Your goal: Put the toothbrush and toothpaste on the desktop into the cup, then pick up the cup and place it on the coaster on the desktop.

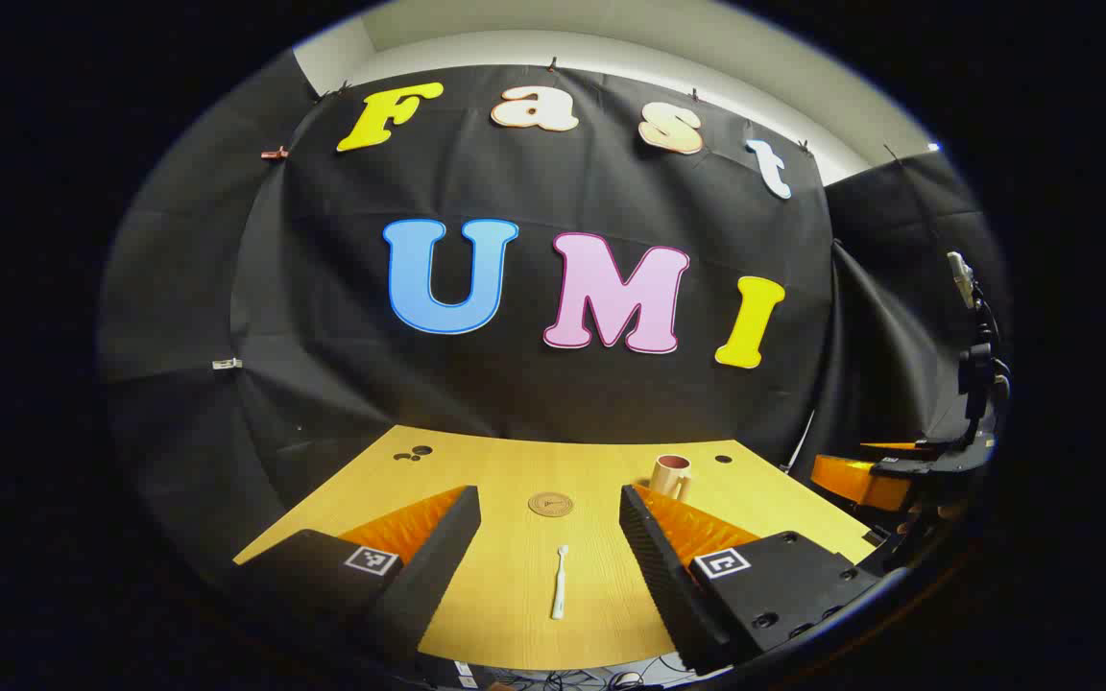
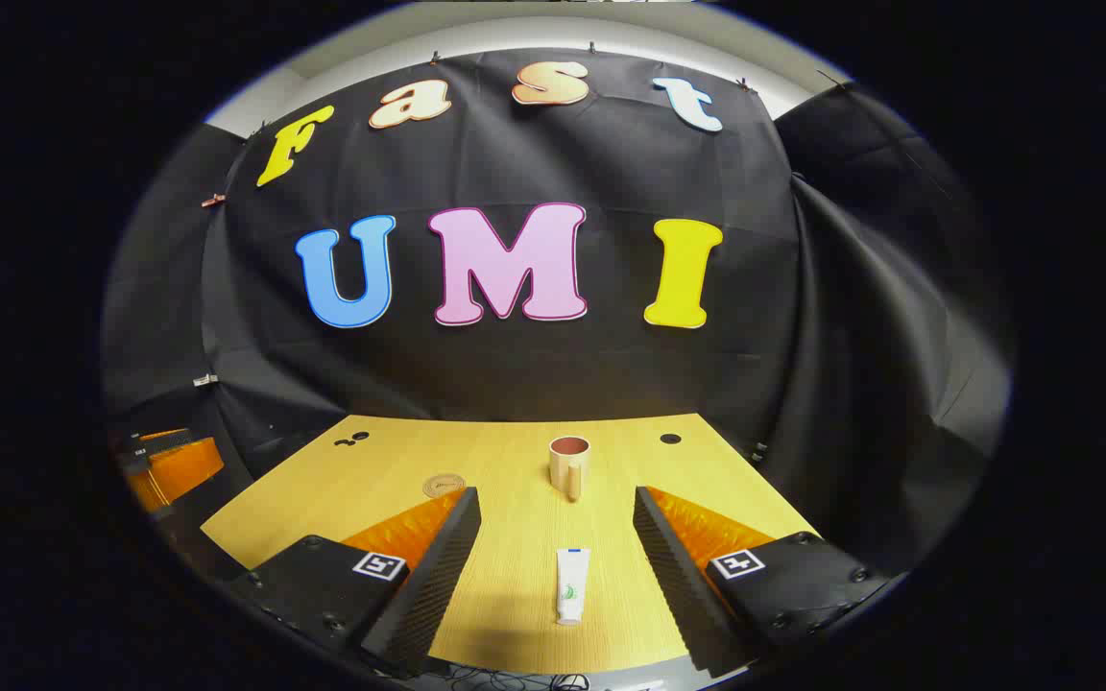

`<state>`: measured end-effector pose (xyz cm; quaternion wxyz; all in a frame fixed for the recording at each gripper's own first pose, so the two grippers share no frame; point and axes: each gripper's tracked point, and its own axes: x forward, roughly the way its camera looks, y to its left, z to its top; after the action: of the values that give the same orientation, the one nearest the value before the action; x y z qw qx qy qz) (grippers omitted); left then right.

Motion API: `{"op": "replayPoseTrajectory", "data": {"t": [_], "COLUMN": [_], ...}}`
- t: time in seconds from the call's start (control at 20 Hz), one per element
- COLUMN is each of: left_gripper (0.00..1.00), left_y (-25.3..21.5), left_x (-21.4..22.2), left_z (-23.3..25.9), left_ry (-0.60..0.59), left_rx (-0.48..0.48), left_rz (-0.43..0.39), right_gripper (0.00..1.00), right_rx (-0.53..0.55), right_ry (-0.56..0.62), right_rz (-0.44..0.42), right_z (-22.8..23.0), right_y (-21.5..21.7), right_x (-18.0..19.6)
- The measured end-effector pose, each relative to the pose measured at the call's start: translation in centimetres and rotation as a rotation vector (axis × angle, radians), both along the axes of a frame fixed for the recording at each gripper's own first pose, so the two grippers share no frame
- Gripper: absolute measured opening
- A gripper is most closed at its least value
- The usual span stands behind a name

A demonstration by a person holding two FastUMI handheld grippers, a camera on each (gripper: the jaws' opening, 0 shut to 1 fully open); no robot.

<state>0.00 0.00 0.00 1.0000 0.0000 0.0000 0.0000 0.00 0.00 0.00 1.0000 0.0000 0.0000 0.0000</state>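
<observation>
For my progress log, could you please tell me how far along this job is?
Nothing looks done yet. The toothbrush and toothpaste lie on the desktop, the cup stands off the coaster. Left gripper and right gripper are open, holding nothing. Every step remains.

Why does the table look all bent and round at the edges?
The fisheye lens bends things: in the left gripper view the table bulges toward the rim; in the right gripper view the toothpaste near the middle stays sharp, and the cup throws only a faint shadow.
</observation>
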Motion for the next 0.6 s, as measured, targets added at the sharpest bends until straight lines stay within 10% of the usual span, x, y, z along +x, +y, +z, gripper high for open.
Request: {"op": "replayPoseTrajectory", "data": {"t": [0.6], "left_gripper": [0.96], "left_y": [-1.0], "left_x": [1.8], "left_z": [-0.4], "left_ry": [0.016], "left_rx": [0.019], "left_rz": [-0.008], "right_gripper": [0.99], "right_rx": [0.015], "right_ry": [0.018], "right_rz": [0.012], "right_z": [-0.4], "right_y": [-0.5], "right_x": [1.3]}}
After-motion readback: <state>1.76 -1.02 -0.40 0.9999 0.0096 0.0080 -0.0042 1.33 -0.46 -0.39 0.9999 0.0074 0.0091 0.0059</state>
